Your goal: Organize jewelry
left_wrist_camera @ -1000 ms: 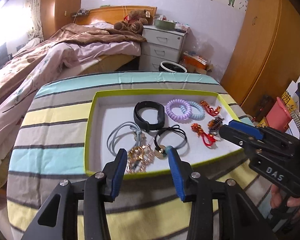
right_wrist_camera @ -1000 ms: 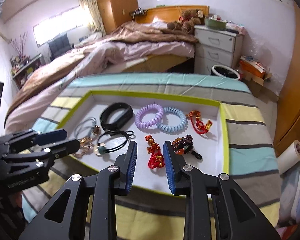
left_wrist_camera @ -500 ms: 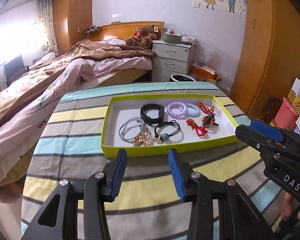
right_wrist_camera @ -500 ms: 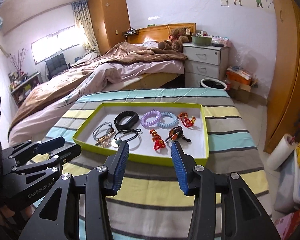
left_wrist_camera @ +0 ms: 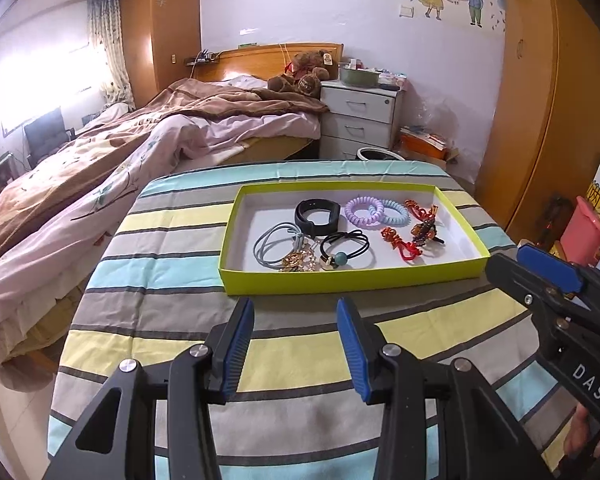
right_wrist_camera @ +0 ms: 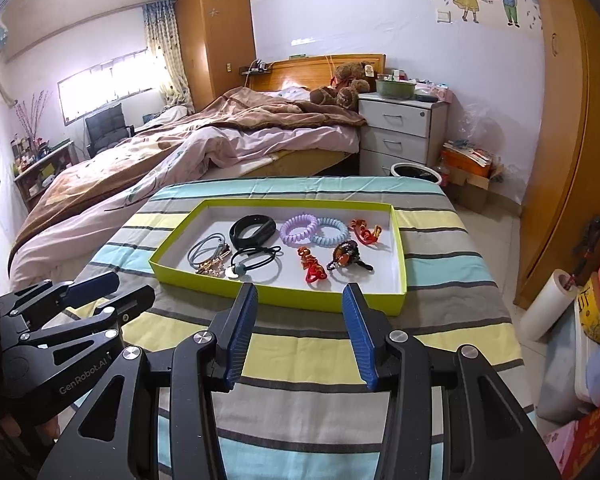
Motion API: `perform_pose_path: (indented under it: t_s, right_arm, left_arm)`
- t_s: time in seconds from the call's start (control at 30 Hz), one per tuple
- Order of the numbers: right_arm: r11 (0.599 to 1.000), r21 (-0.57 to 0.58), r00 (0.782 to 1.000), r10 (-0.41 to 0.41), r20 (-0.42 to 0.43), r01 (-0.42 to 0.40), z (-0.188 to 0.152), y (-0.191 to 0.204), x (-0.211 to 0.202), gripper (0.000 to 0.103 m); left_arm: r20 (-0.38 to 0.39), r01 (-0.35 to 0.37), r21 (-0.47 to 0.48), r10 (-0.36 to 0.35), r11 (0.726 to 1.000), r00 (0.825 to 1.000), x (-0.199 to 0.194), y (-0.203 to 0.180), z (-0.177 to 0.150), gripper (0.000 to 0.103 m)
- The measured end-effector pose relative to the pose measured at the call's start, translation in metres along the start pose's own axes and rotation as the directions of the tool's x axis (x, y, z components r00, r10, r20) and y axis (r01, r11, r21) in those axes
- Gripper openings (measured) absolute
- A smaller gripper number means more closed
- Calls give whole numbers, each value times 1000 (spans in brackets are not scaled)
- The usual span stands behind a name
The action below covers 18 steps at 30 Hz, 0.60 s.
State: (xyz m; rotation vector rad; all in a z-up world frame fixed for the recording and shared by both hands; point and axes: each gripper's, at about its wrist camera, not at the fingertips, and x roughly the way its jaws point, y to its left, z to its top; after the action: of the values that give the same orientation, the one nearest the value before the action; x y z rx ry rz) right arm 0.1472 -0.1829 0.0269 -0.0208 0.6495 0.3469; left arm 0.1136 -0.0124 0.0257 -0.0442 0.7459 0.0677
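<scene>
A shallow lime-green tray (left_wrist_camera: 340, 280) (right_wrist_camera: 276, 294) sits on the striped table. In it lie a black band (left_wrist_camera: 316, 214) (right_wrist_camera: 252, 230), purple (left_wrist_camera: 363, 212) and blue (left_wrist_camera: 396, 214) coil ties, grey hair ties (left_wrist_camera: 274, 242), a black tie with a teal bead (left_wrist_camera: 346, 250), gold pieces (left_wrist_camera: 300, 259) and red knot charms (left_wrist_camera: 400, 242) (right_wrist_camera: 312, 268). My left gripper (left_wrist_camera: 295, 344) (right_wrist_camera: 100, 292) is open and empty, held back from the tray's near edge. My right gripper (right_wrist_camera: 298, 334) (left_wrist_camera: 520, 264) is open and empty, also short of the tray.
The table wears a striped cloth (left_wrist_camera: 292, 352) in teal, yellow and grey. A bed (left_wrist_camera: 120, 152) lies to the left, a white nightstand (left_wrist_camera: 360, 120) behind, a wooden wardrobe (left_wrist_camera: 540, 120) right. A pink bin (left_wrist_camera: 582, 232) and paper roll (right_wrist_camera: 548, 308) stand at the right.
Both grippers have pulled back from over the tray to well in front of it. The right gripper's fingers have spread wider. The jewelry has not moved.
</scene>
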Motion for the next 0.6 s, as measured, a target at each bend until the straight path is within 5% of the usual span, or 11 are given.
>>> perform_pose_path:
  t_s: [0.6]
  right_arm:
    - [1000,5,1000,3,-6,-3,-4,2,-3,45]
  left_arm:
    - [-3,-3,2,3,1000,1000,-3,-1,-4,43]
